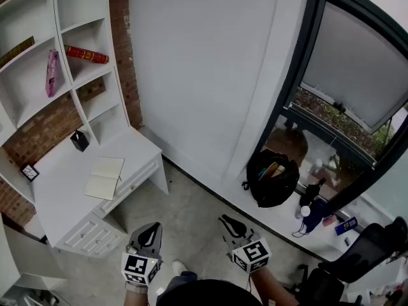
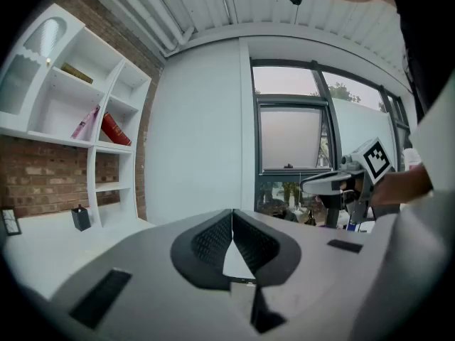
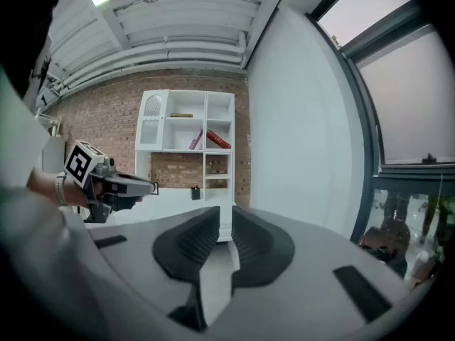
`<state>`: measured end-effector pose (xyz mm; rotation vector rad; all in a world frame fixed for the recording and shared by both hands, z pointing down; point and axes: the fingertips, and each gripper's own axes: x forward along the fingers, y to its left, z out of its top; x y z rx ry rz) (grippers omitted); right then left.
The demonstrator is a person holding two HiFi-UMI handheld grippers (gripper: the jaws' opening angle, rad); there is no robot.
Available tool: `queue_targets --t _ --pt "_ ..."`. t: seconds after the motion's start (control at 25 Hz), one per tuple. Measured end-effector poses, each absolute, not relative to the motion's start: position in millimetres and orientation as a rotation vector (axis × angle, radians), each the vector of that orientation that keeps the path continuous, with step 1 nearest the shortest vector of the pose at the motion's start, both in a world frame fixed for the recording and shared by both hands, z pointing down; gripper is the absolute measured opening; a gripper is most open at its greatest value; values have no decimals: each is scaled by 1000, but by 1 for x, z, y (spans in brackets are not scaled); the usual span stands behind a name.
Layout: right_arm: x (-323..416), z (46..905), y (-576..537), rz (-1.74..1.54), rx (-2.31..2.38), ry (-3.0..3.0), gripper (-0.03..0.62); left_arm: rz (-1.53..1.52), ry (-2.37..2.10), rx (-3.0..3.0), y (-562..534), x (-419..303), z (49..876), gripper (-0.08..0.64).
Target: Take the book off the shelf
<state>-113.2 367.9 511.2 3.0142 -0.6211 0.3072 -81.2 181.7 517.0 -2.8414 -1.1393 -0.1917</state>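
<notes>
A red book [image 1: 86,55] lies slanted on a white shelf [image 1: 95,72] at the far upper left, with a pink book [image 1: 51,73] leaning in the compartment to its left. The red book [image 3: 218,140] also shows small and far off in the right gripper view, and beside the pink one in the left gripper view as the red book [image 2: 114,128]. My left gripper [image 1: 152,229] hangs low near my body, shut and empty. My right gripper [image 1: 228,222] is beside it, its jaws a narrow slit apart with nothing between them. Both are far from the shelf.
A white desk [image 1: 70,177] under the shelf carries an open notebook [image 1: 105,178], a black pen holder [image 1: 79,140] and a small clock [image 1: 29,171]. A black bag [image 1: 271,178] sits on the window ledge. A dark chair [image 1: 363,260] stands at the lower right.
</notes>
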Motion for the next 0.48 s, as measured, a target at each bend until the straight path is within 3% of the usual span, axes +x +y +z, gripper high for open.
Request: queue_targets --t 0.48 --pt "-13 512 318 320 2995 -705 58 -234 -1109 -2876 141 10 528 9"
